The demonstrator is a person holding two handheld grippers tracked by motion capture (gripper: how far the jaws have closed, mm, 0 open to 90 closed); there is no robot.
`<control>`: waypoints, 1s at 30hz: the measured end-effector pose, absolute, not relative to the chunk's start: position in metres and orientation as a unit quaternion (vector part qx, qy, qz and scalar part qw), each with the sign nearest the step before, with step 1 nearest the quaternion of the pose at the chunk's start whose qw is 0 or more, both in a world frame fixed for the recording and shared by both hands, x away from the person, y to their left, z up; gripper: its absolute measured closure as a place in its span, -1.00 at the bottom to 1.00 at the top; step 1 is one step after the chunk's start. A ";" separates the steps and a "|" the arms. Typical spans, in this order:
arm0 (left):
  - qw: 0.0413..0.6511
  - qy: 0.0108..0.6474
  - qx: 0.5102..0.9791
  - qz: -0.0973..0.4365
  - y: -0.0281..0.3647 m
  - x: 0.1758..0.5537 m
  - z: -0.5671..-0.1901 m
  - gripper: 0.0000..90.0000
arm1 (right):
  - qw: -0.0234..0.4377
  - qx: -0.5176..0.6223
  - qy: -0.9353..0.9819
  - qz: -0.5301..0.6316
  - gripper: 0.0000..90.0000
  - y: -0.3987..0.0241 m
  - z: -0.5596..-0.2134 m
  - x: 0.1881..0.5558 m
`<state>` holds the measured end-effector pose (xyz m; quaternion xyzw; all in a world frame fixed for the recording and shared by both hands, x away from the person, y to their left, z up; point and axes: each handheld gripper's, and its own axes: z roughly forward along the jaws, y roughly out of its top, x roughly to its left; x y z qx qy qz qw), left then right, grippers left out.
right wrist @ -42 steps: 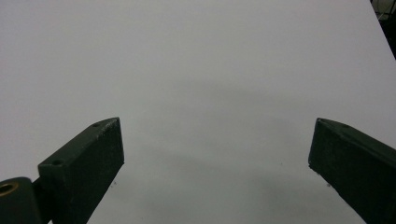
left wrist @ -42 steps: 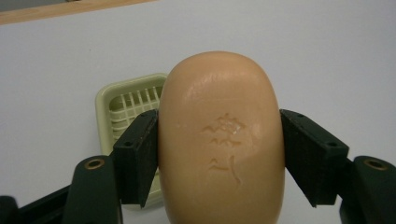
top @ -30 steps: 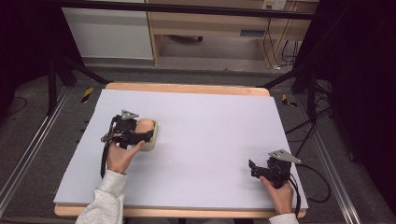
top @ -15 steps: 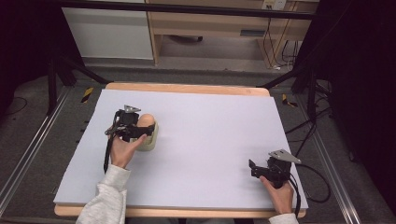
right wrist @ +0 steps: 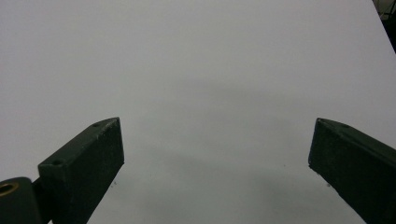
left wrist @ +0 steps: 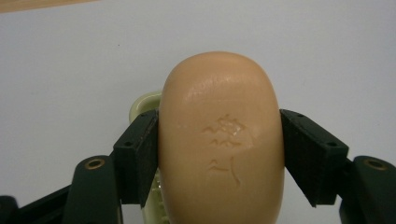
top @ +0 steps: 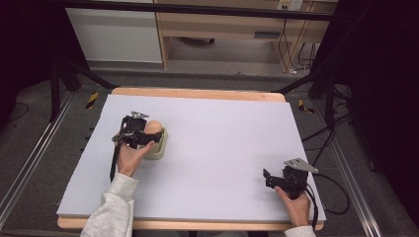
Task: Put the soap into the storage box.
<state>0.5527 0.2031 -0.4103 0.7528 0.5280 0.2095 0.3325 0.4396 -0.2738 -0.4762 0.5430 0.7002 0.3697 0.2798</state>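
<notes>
An oval tan bar of soap (left wrist: 222, 140) with an embossed mark sits between the two black jaws of my left gripper (left wrist: 219, 154), which is shut on its sides. Under it peeks a pale green soap dish (left wrist: 142, 105). From above, the soap (top: 154, 128) rests over the dish (top: 159, 148) at the table's left, with my left gripper (top: 143, 138) on it. My right gripper (top: 269, 178) is near the front right of the table; its jaws stand wide apart over bare white surface (right wrist: 210, 93) with nothing between them.
The white sheet (top: 222, 138) covers a wooden table with its edge (top: 197, 93) showing at the back. Cables (top: 336, 192) trail off the right side. Shelving and black stand legs lie beyond the far edge.
The left hand and gripper have shifted slightly toward the back of the table with the soap. The right gripper has stayed put.
</notes>
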 end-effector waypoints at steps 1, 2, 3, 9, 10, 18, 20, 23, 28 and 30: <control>0.332 0.528 0.753 0.209 0.203 0.553 -0.410 -0.30 | 0.280 0.543 0.700 0.370 -0.92 -0.274 -0.476 0.440; 0.329 0.528 0.755 0.209 0.202 0.554 -0.412 -0.29 | 0.279 0.543 0.701 0.369 -0.92 -0.274 -0.476 0.440; 0.329 0.528 0.755 0.209 0.202 0.554 -0.412 -0.29 | 0.280 0.543 0.701 0.368 -0.92 -0.274 -0.476 0.440; 0.320 0.530 0.758 0.206 0.201 0.557 -0.419 -0.29 | 0.280 0.543 0.701 0.368 -0.92 -0.274 -0.476 0.440; 0.318 0.530 0.759 0.205 0.201 0.558 -0.420 -0.29 | 0.279 0.543 0.701 0.369 -0.92 -0.274 -0.476 0.440; 0.311 0.536 0.759 0.200 0.204 0.561 -0.425 -0.29 | 0.279 0.543 0.701 0.368 -0.92 -0.274 -0.476 0.440; 0.308 0.537 0.760 0.199 0.204 0.561 -0.427 -0.29 | 0.279 0.543 0.701 0.368 -0.92 -0.273 -0.477 0.440; 0.306 0.537 0.761 0.198 0.203 0.562 -0.429 -0.29 | 0.279 0.543 0.701 0.369 -0.92 -0.273 -0.476 0.440; 0.302 0.540 0.761 0.195 0.203 0.563 -0.433 -0.29 | 0.279 0.543 0.702 0.368 -0.92 -0.274 -0.476 0.440; 0.301 0.542 0.760 0.194 0.203 0.564 -0.434 -0.29 | 0.278 0.543 0.702 0.368 -0.92 -0.273 -0.476 0.440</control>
